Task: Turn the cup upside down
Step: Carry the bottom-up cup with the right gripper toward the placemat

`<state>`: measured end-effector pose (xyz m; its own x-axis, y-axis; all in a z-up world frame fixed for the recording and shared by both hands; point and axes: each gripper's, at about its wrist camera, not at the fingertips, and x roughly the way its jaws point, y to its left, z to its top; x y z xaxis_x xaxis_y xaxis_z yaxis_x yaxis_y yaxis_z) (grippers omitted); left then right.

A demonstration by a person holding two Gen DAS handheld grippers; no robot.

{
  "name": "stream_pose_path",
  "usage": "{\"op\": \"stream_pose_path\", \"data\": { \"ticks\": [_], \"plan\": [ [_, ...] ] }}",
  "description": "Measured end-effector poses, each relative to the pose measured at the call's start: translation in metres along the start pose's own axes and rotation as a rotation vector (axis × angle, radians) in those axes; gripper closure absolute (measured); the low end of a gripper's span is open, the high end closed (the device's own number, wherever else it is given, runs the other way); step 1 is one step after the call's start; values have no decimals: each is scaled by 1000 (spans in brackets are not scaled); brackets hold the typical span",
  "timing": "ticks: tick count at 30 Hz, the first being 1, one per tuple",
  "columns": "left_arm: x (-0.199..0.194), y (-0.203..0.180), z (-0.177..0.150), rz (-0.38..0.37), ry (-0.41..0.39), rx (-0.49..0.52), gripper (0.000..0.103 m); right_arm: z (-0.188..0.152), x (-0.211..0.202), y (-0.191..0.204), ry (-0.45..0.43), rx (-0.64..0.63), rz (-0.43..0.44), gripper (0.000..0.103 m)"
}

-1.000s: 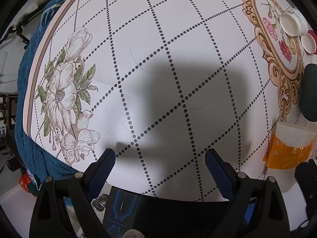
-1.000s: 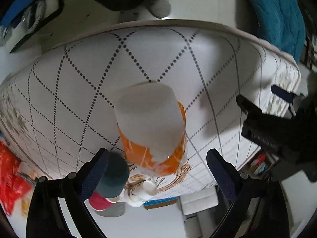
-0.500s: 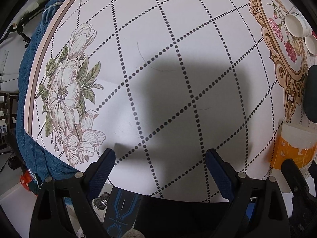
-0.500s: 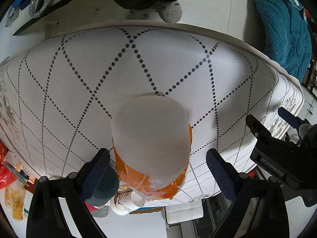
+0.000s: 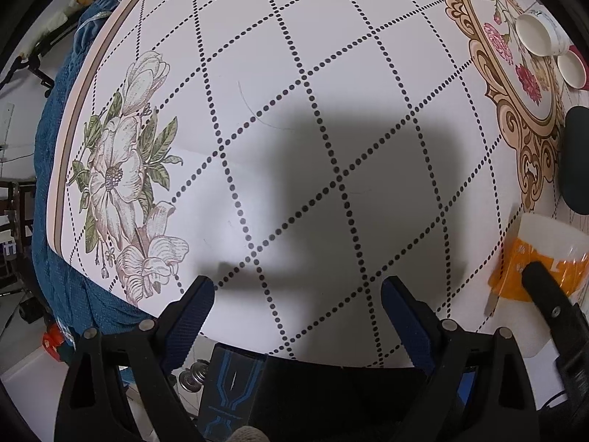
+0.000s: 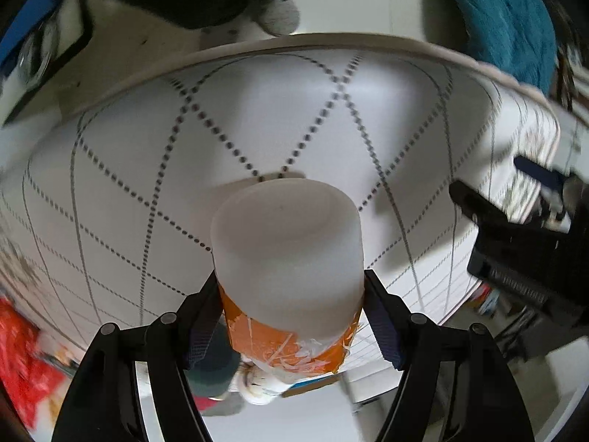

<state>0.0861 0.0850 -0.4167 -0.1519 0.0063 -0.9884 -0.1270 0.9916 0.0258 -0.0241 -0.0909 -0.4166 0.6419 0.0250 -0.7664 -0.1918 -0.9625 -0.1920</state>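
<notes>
Over on the left, the left gripper (image 5: 296,305) hovers with its fingers (image 5: 191,307) spread wide and nothing between them, only the dotted, flowered counter (image 5: 302,84) and a broad shadow lying ahead of the tips. It seems parked out of the way, since the flip looks like a one-handed job. Far to the right of those fingers, at the edge of that view, stands the cup (image 5: 539,258), a frosted white tumbler with an orange taped band, and a dark finger of the other tool crosses its lower side. Beyond it, further ahead of the fingers, sit two small white bowls (image 5: 537,33) and a dark rounded object (image 5: 576,162).

In the right wrist view the right gripper (image 6: 291,316) has its fingers (image 6: 381,328) pressed against both flanks of the cup (image 6: 287,254), squarely on the orange band, so the grip looks firm. The camera appears rolled over, with the counter (image 6: 257,110) curving above; probably the wrist is pre-twisted so that untwisting it turns the cup mouth-down. Whether the cup has left the counter cannot be told.
</notes>
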Motion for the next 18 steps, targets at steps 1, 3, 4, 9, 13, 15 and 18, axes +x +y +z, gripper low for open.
{"op": "stream_pose_path", "data": {
  "ticks": [1, 3, 4, 9, 13, 15, 18],
  "plan": [
    [-2, -2, -2, 2, -1, 1, 10, -2, 1, -4, 4, 26, 11, 29],
    [-4, 0, -4, 5, -5, 3, 10, -5, 3, -14, 16, 97, 48, 29],
    [-5, 2, -4, 7, -7, 3, 10, -7, 4, -20, 23, 136, 70, 29],
    [-13, 8, -4, 12, -14, -9, 10, -15, 10, -37, 38, 281, 189, 29],
    [-17, 16, -5, 20, -21, -25, 10, -21, 22, -53, 50, 459, 330, 29],
    [-20, 24, -6, 23, -24, -28, 10, -30, 31, -65, 60, 570, 414, 29],
    [-21, 32, -8, 28, -23, -36, 10, -45, 45, -81, 79, 716, 521, 29]
  ]
}}
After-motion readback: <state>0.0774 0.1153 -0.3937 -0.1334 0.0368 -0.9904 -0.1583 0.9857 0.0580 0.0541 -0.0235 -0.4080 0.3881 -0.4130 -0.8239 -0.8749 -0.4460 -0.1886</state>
